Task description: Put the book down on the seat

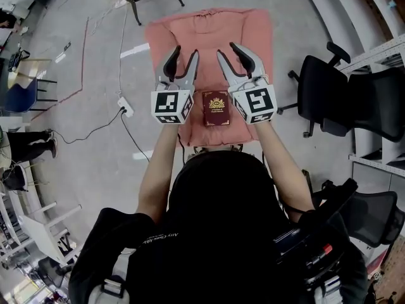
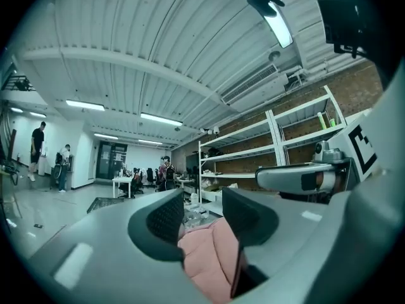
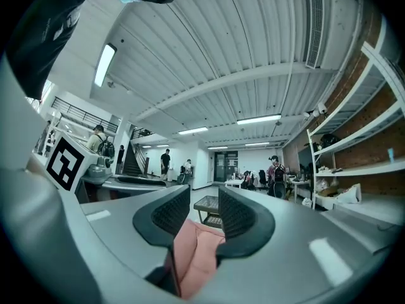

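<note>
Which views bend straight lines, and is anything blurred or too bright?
Left gripper view: shelves curve, the ceiling lamp glares, near jaws look soft. Right gripper view: same fisheye curve, dark corners. Head view: even light, the book is sharp.

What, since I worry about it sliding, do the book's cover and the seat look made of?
Book: dark red cover, likely leatherette or coated board, fairly matte, with a gold stamped emblem. Seat: pink cloth cushion, soft and matte, going by its seams and wrinkles.

The dark red book [image 1: 216,108] with a gold mark lies flat near the front of the pink seat [image 1: 209,37].
</note>
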The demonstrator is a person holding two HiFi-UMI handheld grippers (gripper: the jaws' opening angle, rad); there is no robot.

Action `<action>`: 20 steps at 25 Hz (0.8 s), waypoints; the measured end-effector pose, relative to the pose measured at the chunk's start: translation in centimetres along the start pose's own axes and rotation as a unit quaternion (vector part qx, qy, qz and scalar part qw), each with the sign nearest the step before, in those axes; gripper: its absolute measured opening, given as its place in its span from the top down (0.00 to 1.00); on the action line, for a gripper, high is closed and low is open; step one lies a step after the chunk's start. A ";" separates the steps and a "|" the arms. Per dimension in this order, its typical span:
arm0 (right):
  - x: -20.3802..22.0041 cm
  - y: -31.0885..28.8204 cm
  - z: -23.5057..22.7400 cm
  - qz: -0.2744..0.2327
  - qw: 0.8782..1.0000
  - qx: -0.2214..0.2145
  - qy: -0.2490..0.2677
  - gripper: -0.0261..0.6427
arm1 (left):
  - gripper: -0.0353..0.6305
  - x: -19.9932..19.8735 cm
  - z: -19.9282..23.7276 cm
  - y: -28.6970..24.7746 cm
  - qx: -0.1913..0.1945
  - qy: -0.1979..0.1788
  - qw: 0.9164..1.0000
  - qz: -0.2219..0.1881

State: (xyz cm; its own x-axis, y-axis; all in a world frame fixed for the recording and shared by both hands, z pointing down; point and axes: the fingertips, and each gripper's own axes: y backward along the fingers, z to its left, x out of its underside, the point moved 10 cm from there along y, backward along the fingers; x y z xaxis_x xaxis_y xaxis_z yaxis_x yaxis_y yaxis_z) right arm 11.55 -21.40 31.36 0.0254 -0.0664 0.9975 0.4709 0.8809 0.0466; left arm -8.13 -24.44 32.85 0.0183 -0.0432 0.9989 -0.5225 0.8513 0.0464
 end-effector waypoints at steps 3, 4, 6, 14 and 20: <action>0.4 0.4 0.3 -0.007 1.000 0.009 0.004 0.77 | 0.67 0.5 -0.6 0.3 0.007 0.002 1.000 -0.001; 0.5 0.4 0.4 -0.010 1.000 0.010 0.006 0.77 | 0.67 0.6 -0.7 0.3 0.009 0.001 1.000 -0.003; 0.6 0.7 0.5 -0.014 1.000 0.012 0.008 0.77 | 0.67 0.9 -1.2 0.5 0.014 -0.002 1.000 -0.006; 2.0 1.3 1.7 -0.016 0.999 0.030 0.008 0.83 | 0.71 1.4 -1.8 1.4 0.016 -0.008 1.000 -0.017; 3.7 1.2 2.0 -0.001 0.999 0.038 0.002 0.86 | 0.79 2.6 -2.1 1.4 0.015 -0.011 1.000 -0.006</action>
State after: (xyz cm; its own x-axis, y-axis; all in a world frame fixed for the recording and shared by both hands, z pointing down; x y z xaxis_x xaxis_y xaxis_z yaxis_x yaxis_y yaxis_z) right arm 10.44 -19.60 35.24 0.0277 -0.0688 0.9972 0.4031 0.9137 0.0519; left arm -7.04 -22.27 35.55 0.0067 -0.0653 0.9978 -0.5474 0.8348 0.0584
